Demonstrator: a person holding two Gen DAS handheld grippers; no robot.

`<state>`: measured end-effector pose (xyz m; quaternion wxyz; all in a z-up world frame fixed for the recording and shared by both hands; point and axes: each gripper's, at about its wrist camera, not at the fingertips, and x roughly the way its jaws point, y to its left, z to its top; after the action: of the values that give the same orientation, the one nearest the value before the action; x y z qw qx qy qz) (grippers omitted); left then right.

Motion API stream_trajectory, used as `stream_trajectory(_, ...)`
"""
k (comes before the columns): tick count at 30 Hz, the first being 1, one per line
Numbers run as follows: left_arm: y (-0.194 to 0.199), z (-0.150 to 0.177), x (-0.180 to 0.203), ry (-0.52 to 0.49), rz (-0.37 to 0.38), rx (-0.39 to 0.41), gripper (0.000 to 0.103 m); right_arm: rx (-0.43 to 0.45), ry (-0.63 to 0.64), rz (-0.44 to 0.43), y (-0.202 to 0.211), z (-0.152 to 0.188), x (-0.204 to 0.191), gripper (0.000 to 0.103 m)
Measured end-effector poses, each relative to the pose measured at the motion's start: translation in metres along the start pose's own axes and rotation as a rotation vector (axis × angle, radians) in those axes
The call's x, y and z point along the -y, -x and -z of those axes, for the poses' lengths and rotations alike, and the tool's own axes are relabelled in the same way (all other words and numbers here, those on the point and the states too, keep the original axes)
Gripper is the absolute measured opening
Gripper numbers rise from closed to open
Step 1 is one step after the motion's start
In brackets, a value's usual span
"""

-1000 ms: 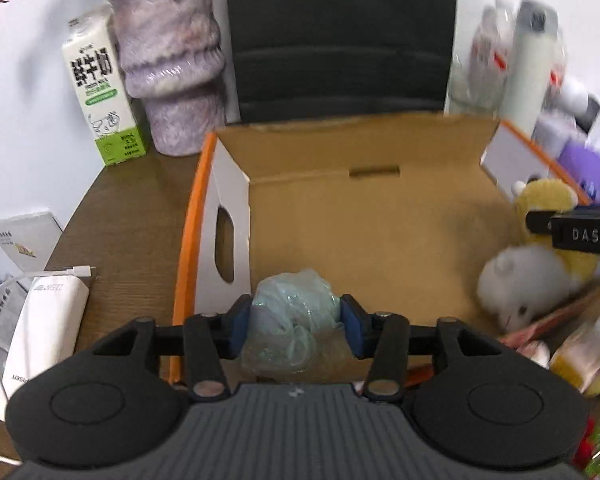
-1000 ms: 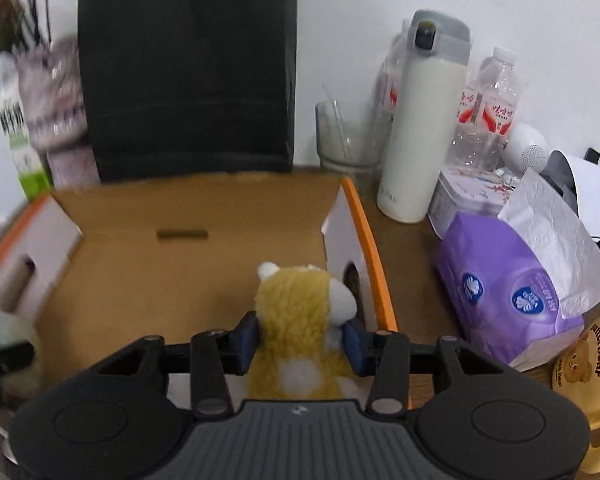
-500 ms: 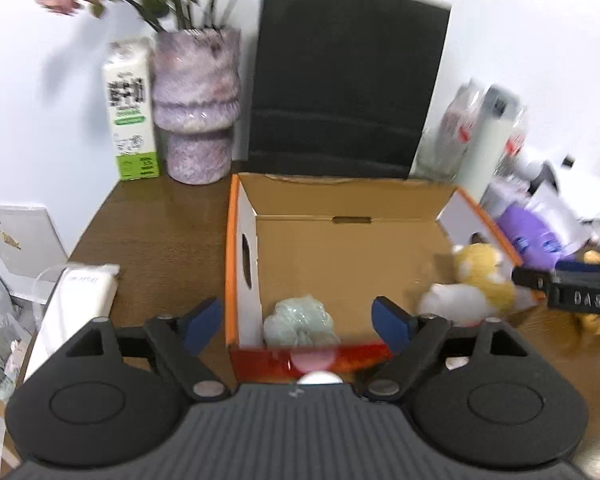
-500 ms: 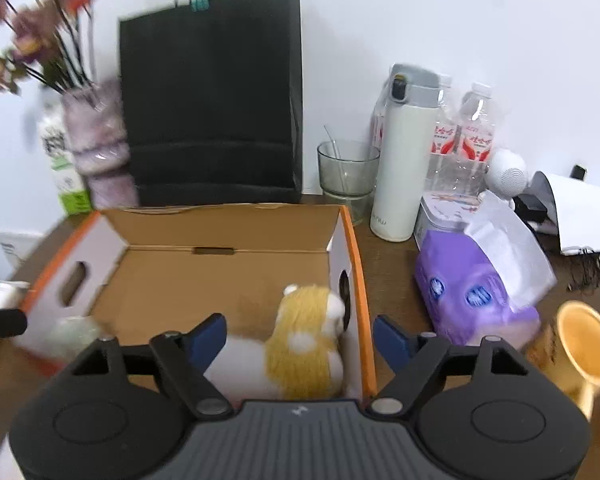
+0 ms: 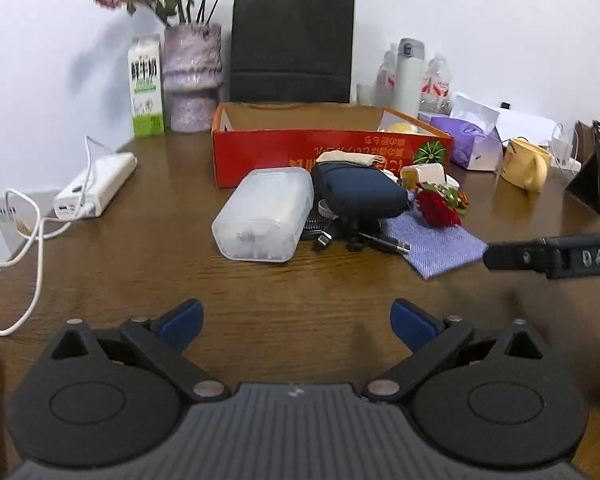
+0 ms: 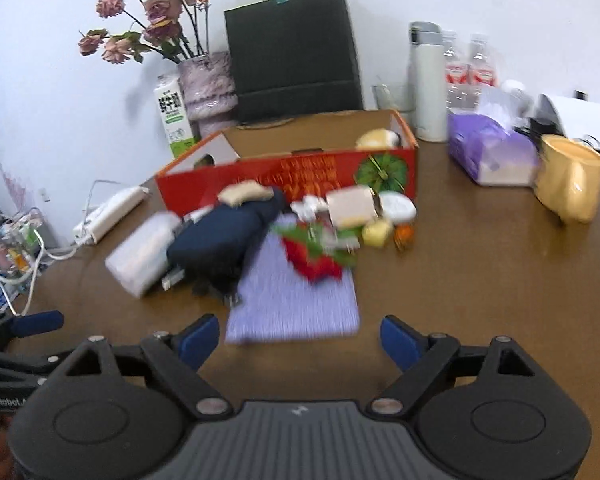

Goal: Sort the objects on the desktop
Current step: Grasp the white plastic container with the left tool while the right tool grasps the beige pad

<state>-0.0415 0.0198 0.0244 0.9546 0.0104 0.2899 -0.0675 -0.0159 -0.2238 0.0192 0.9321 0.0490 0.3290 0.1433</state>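
Observation:
An open red cardboard box (image 5: 332,152) (image 6: 292,178) stands mid-table with a yellow plush (image 6: 378,138) showing over its rim. In front of it lies a heap: a translucent plastic case (image 5: 266,214), a navy pouch (image 5: 358,194) (image 6: 224,238), a blue woven cloth (image 5: 436,242) (image 6: 296,304), a red fabric flower (image 5: 438,206) (image 6: 316,252) and small items. My left gripper (image 5: 296,318) hangs over bare table in front of the heap, jaws still opening, nothing between them. My right gripper (image 6: 300,336) is also opening and empty, just before the cloth's near edge; it enters the left wrist view from the right.
A white power bank (image 5: 96,190) with a looping cable lies at the left. Behind the box stand a milk carton (image 5: 146,86), a vase (image 5: 192,76), a black paper bag (image 5: 290,44) and a white flask (image 5: 408,74). A purple tissue pack (image 6: 488,148) and a yellow mug (image 6: 568,180) sit right.
Both grippers let go of their loads inside the box, the pale green bundle and the yellow plush, opened wide and drew back toward the near table edge.

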Motion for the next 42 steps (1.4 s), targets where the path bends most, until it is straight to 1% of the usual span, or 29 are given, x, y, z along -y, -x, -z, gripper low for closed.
stream_trajectory(1, 0.000, 0.004, 0.001, 0.006, -0.008, 0.009, 0.103, -0.006, 0.018, 0.003, 0.004, 0.008, -0.004, 0.088)
stream_trajectory(2, -0.001, 0.006, 0.002, 0.010, -0.013, 0.001, 0.103, 0.006, 0.044, 0.002, 0.008, 0.014, -0.007, 0.088)
stream_trajectory(3, -0.003, 0.006, 0.004, 0.004, -0.014, -0.012, 0.103, 0.025, 0.063, 0.013, 0.011, 0.021, -0.010, 0.090)
stream_trajectory(5, -0.001, 0.008, 0.008, -0.014, -0.037, -0.001, 0.103, 0.060, 0.085, 0.045, 0.017, 0.030, -0.015, 0.091)
stream_trajectory(6, 0.000, 0.010, 0.010, -0.023, -0.043, 0.009, 0.103, 0.077, 0.089, 0.024, 0.020, 0.032, -0.016, 0.091)
stream_trajectory(8, 0.001, 0.012, 0.015, -0.049, -0.044, 0.004, 0.103, 0.101, 0.089, -0.017, 0.023, 0.035, -0.014, 0.091)
stream_trajectory(10, 0.002, 0.014, 0.023, -0.083, -0.049, 0.005, 0.103, 0.095, 0.062, -0.020, 0.022, 0.035, -0.011, 0.091)
stream_trajectory(13, 0.002, 0.015, 0.030, -0.098, -0.023, 0.004, 0.103, 0.076, 0.027, -0.033, 0.021, 0.035, -0.007, 0.091)
stream_trajectory(16, -0.001, 0.015, 0.036, -0.134, -0.028, 0.004, 0.103, 0.088, 0.026, -0.012, 0.021, 0.038, -0.009, 0.091)
stream_trajectory(18, -0.003, 0.015, 0.034, -0.126, -0.016, -0.004, 0.103, 0.103, 0.048, 0.002, 0.022, 0.039, -0.014, 0.091)
stream_trajectory(20, -0.003, 0.016, 0.031, -0.105, -0.020, -0.009, 0.103, 0.100, 0.069, -0.005, 0.021, 0.039, -0.015, 0.091)
stream_trajectory(23, 0.003, 0.018, 0.025, -0.060, -0.030, 0.025, 0.103, 0.071, 0.054, -0.015, 0.018, 0.037, -0.013, 0.091)
stream_trajectory(25, 0.005, 0.018, 0.022, -0.050, -0.036, 0.039, 0.103, 0.051, 0.035, -0.003, 0.015, 0.034, -0.011, 0.091)
stream_trajectory(27, 0.005, 0.017, 0.019, -0.052, -0.007, 0.032, 0.103, 0.040, 0.021, -0.011, 0.014, 0.026, -0.007, 0.091)
stream_trajectory(29, 0.002, 0.009, 0.011, -0.076, 0.039, 0.022, 0.103, 0.082, -0.038, -0.053, 0.016, 0.014, 0.000, 0.091)
stream_trajectory(30, 0.001, 0.000, 0.006, -0.091, 0.031, 0.032, 0.103, 0.099, -0.062, -0.075, 0.014, 0.005, 0.003, 0.090)
stream_trajectory(31, -0.001, -0.009, 0.002, -0.102, 0.008, 0.055, 0.103, 0.109, -0.077, -0.092, 0.011, -0.004, 0.004, 0.090)
stream_trajectory(33, -0.011, -0.030, -0.008, -0.113, -0.031, 0.085, 0.103, 0.119, -0.088, -0.117, -0.003, -0.028, 0.003, 0.080)
stream_trajectory(34, -0.018, -0.038, -0.012, -0.105, -0.039, 0.086, 0.103, 0.118, -0.082, -0.126, -0.012, -0.040, 0.001, 0.078)
stream_trajectory(36, -0.041, -0.052, -0.023, -0.053, -0.019, 0.061, 0.103, 0.117, -0.048, -0.145, -0.035, -0.066, -0.007, 0.068)
stream_trajectory(38, -0.064, -0.059, -0.032, 0.012, 0.022, 0.010, 0.103, 0.095, -0.020, -0.153, -0.061, -0.088, -0.015, 0.065)
stream_trajectory(40, -0.086, -0.061, -0.039, 0.067, 0.066, -0.042, 0.103, 0.071, -0.001, -0.155, -0.086, -0.103, -0.021, 0.064)
stream_trajectory(41, -0.094, -0.062, -0.042, 0.089, 0.099, -0.052, 0.103, 0.059, 0.002, -0.147, -0.099, -0.108, -0.024, 0.063)
stream_trajectory(42, -0.098, -0.063, -0.046, 0.110, 0.121, -0.046, 0.102, 0.050, 0.001, -0.143, -0.107, -0.111, -0.025, 0.056)
